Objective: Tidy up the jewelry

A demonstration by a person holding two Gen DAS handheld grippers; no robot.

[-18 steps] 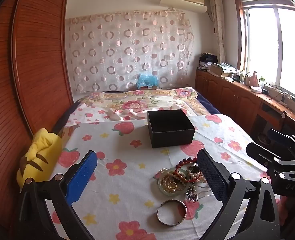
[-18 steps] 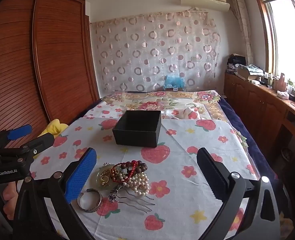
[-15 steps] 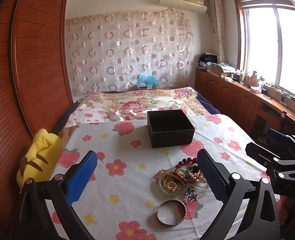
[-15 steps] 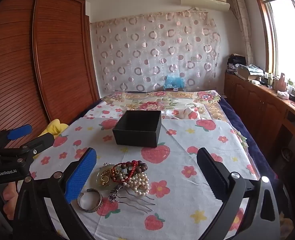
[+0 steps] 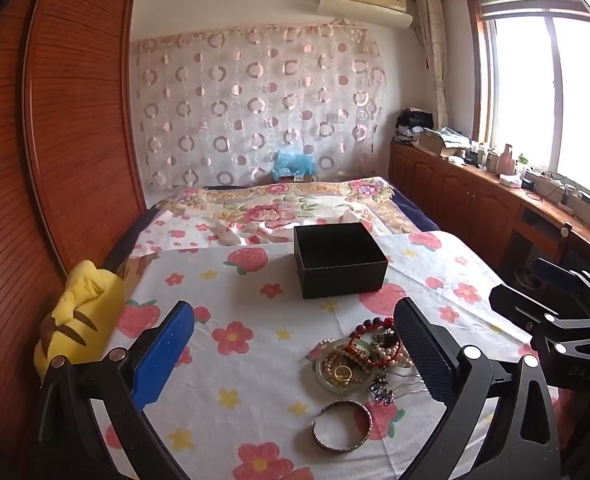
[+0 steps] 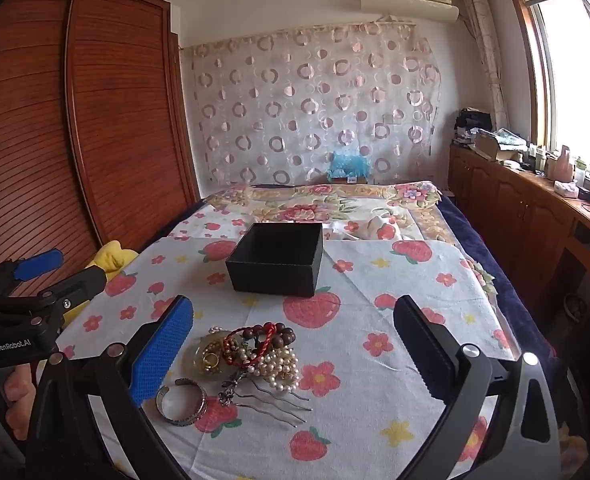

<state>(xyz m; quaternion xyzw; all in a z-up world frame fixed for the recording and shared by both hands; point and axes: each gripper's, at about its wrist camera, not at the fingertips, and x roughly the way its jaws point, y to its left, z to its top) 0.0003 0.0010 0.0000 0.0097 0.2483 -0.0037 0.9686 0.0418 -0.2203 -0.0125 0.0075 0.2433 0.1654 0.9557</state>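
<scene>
Box (image 5: 339, 258): black, lid off, upright on the bed (image 5: 255, 360), beyond the jewelry; inside too dark to read in either view.
Jewelry pile (image 6: 251, 354): near edge of bed, between box and cameras, apart from the box. Pale green dish with gold ring, red cord bracelet, dark wood beads and pearls, all tangled; count of strands unclear.
Bangle (image 6: 181, 401): flat on the sheet, just beside the pile on its near side.
Hair comb (image 6: 273, 400): metal prongs lying flat, its ornamented end tucked against the pile.
Left gripper (image 5: 293, 346): fingers spread wide, gripping nothing, held above the bed short of the pile. Its right finger (image 5: 423, 350) covers the pile's right edge in the left view.
Right gripper (image 6: 293, 346): fingers spread wide, nothing between them, also clear of the pile. Its blue finger (image 6: 163, 350) overlaps the dish's left side.
Cut off: both gripper bodies run out of frame at the bottom.
Plush (image 5: 81, 316): yellow, at the bed's left edge by the wardrobe, partly hidden in the right view.
</scene>
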